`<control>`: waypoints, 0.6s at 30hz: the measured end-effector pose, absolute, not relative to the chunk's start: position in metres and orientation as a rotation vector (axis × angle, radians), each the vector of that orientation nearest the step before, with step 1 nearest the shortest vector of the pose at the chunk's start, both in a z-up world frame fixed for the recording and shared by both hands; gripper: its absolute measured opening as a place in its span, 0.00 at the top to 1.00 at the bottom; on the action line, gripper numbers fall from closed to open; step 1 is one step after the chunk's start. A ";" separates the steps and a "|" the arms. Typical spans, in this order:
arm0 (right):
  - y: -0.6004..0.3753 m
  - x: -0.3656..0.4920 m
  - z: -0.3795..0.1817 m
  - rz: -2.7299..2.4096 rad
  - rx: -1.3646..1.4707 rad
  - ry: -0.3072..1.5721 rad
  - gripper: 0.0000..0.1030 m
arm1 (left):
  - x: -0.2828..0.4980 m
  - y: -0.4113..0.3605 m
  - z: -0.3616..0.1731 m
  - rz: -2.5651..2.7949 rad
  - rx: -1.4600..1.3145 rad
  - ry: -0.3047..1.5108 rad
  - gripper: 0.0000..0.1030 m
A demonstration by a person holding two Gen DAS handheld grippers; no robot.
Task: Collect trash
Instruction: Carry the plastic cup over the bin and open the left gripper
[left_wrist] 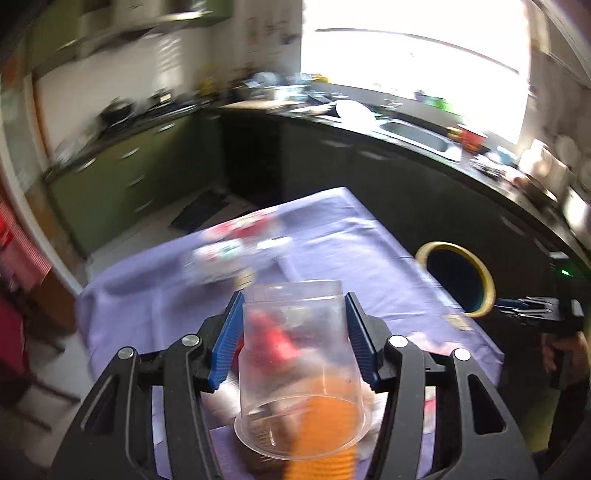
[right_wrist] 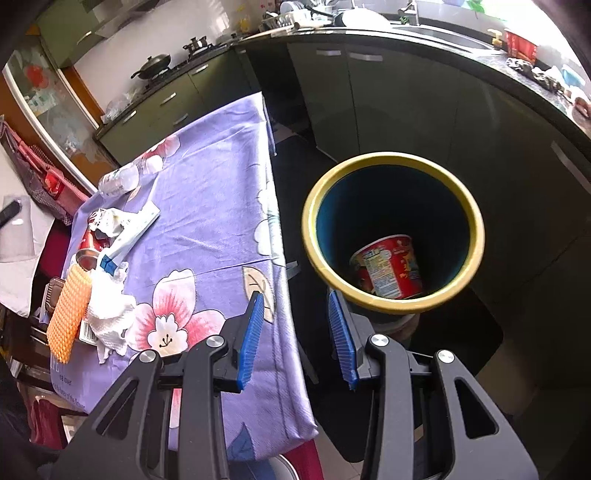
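My left gripper (left_wrist: 293,300) is shut on a clear plastic cup (left_wrist: 295,354), its blue pads pressing both sides and its rim toward the camera; it hangs above the purple flowered tablecloth (left_wrist: 332,236). The picture is blurred. A dark bin with a yellow rim (right_wrist: 391,157) stands beside the table's right edge, with a red noodle cup (right_wrist: 388,269) inside. My right gripper (right_wrist: 295,299) hovers open over the gap between table and bin, nothing between its fingers. On the cloth's left lie an orange honeycomb sheet (right_wrist: 70,310), white tissue (right_wrist: 110,314), a red can (right_wrist: 92,243), a long white box (right_wrist: 136,229) and a plastic bottle (right_wrist: 118,181).
Dark kitchen counters (right_wrist: 406,33) curve behind the bin, with a sink (left_wrist: 417,134) and dishes on top. Green cabinets (right_wrist: 166,96) and a stove with a wok (right_wrist: 153,64) line the far wall. Red checked fabric (right_wrist: 44,173) hangs left of the table.
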State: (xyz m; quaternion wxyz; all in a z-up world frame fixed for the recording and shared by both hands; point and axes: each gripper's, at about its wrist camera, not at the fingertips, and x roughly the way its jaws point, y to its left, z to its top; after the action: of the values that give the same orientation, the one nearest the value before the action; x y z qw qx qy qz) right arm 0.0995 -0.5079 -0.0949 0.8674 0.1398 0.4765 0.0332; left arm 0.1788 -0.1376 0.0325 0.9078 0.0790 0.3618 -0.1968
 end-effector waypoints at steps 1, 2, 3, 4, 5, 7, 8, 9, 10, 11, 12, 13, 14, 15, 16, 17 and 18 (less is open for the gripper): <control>-0.513 0.096 -0.094 0.063 0.294 0.989 0.64 | 0.178 -0.151 0.033 -0.432 0.177 0.743 0.49; -0.517 0.093 -0.094 0.058 0.294 0.984 0.64 | 0.178 -0.168 0.034 -0.469 0.193 0.740 0.49; -0.522 0.089 -0.093 0.050 0.297 0.977 0.64 | 0.179 -0.192 0.036 -0.516 0.213 0.738 0.49; -0.528 0.085 -0.093 0.041 0.302 0.971 0.64 | 0.179 -0.206 0.036 -0.541 0.223 0.736 0.49; -0.536 0.080 -0.094 0.026 0.308 0.962 0.64 | 0.180 -0.225 0.035 -0.574 0.237 0.735 0.49; -0.551 0.070 -0.095 -0.002 0.321 0.951 0.64 | 0.185 -0.271 0.032 -0.651 0.264 0.740 0.49; -0.557 0.067 -0.096 -0.012 0.328 0.948 0.64 | 0.186 -0.289 0.029 -0.678 0.272 0.743 0.49; -0.564 0.063 -0.098 -0.023 0.336 0.946 0.64 | 0.188 -0.304 0.025 -0.699 0.281 0.748 0.49; -0.569 0.060 -0.099 -0.031 0.342 0.944 0.64 | 0.190 -0.329 0.020 -0.734 0.294 0.755 0.49; -0.578 0.055 -0.102 -0.046 0.352 0.943 0.64 | 0.193 -0.349 0.014 -0.759 0.303 0.762 0.49; -0.582 0.052 -0.103 -0.052 0.357 0.943 0.64 | 0.197 -0.370 0.006 -0.786 0.310 0.772 0.49; -0.590 0.048 -0.106 -0.064 0.366 0.943 0.64 | 0.200 -0.384 -0.002 -0.803 0.315 0.781 0.49; -0.594 0.046 -0.107 -0.072 0.372 0.943 0.64 | 0.206 -0.404 -0.012 -0.821 0.326 0.792 0.49; -0.600 0.043 -0.110 -0.082 0.380 0.943 0.64 | 0.212 -0.424 -0.022 -0.831 0.336 0.800 0.49; -0.605 0.040 -0.112 -0.092 0.389 0.944 0.64 | 0.216 -0.434 -0.028 -0.838 0.340 0.806 0.49; -0.610 0.037 -0.115 -0.100 0.398 0.945 0.64 | 0.223 -0.452 -0.039 -0.852 0.341 0.818 0.49; -0.615 0.034 -0.117 -0.107 0.410 0.946 0.64 | 0.228 -0.460 -0.045 -0.859 0.341 0.825 0.49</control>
State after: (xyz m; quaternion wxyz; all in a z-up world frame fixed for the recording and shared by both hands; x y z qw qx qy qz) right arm 0.0342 -0.6154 -0.1172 0.8686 0.1961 0.4521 -0.0512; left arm 0.2280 -0.4599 -0.0447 0.8142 0.1600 0.3867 -0.4024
